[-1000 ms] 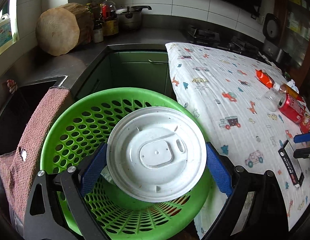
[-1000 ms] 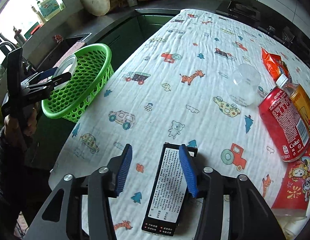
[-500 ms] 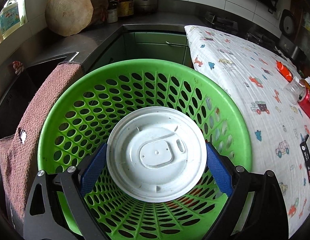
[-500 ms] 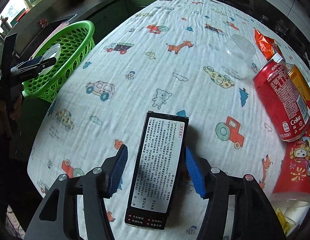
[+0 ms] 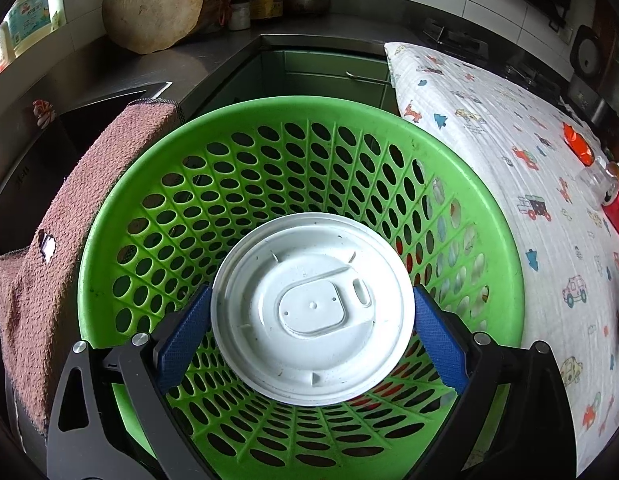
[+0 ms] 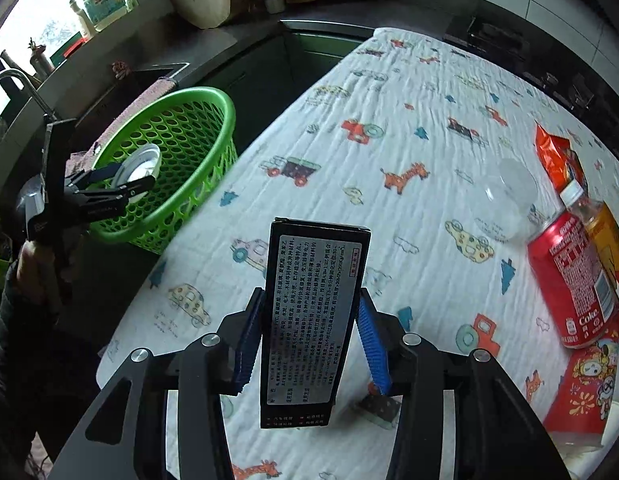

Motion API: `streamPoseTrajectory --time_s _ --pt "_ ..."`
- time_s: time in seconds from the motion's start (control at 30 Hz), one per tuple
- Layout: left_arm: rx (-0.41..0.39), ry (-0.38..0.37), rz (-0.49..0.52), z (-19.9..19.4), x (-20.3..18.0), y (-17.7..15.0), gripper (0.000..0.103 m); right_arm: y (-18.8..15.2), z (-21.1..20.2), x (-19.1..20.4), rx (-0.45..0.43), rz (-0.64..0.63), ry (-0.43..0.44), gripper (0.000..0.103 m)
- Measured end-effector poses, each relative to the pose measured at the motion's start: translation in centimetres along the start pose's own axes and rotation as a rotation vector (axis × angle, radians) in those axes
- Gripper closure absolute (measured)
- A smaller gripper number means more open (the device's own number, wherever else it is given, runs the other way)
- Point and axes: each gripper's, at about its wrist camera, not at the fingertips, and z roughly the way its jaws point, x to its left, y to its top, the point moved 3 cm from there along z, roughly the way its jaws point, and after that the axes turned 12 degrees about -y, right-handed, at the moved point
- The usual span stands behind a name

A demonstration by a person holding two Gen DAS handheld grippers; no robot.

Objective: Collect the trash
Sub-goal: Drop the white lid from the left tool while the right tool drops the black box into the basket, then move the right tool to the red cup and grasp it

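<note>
Inside green basket [image 5: 109,264]: white lid [image 5: 311,308]

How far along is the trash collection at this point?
Done: nothing visibly in the green basket yet. In hand: the left claw holds a white lid over the basket; the right claw grips a black box, lifted off the table. Left: the red can, bottle, clear cup and orange wrapper.

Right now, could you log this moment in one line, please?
left claw: holds white lid over green basket | right claw: grips black box
</note>
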Motion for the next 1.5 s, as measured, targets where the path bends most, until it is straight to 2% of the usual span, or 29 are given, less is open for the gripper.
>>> streamPoseTrajectory --time_s 0.27,0.53,0.8,1.07,1.17,1.23,1.37,1.47,1.5 --pt "-0.033 -0.016 -0.002 -1.3 0.3 -0.6 0.006 5.8 -0.4 4.5 -0.088 -0.045 0.079 0.059" --pt "-0.048 -0.007 -0.012 -2.5 0.8 -0.8 0.006 9.9 0.5 8.5 -0.114 -0.072 0.140 0.059" --pt "-0.113 0.023 -0.062 -6.5 2.6 -2.3 0.006 13.1 3.3 13.2 -0.114 -0.079 0.190 0.059" --pt "-0.128 0.049 -0.096 -8.5 3.5 -4.0 0.006 14.3 7.2 16.2 -0.050 -0.052 0.224 0.057" --pt "-0.117 0.056 -0.091 -8.4 3.5 -4.4 0.006 13.9 6.6 16.3 -0.071 -0.064 0.226 0.046" --pt "-0.112 0.056 -0.087 -8.3 3.3 -4.3 0.006 13.5 5.6 15.8 -0.104 -0.083 0.200 0.033" --pt "-0.115 0.042 -0.079 -8.2 2.4 -3.9 0.006 12.0 3.4 13.3 -0.136 -0.082 0.179 0.033" --pt "-0.117 0.023 -0.057 -7.9 1.1 -3.4 0.006 10.4 1.9 10.3 -0.153 -0.067 0.148 0.028" --pt "-0.116 0.016 -0.046 -7.8 0.5 -3.3 0.006 9.6 1.3 9.1 -0.159 -0.056 0.130 0.023"
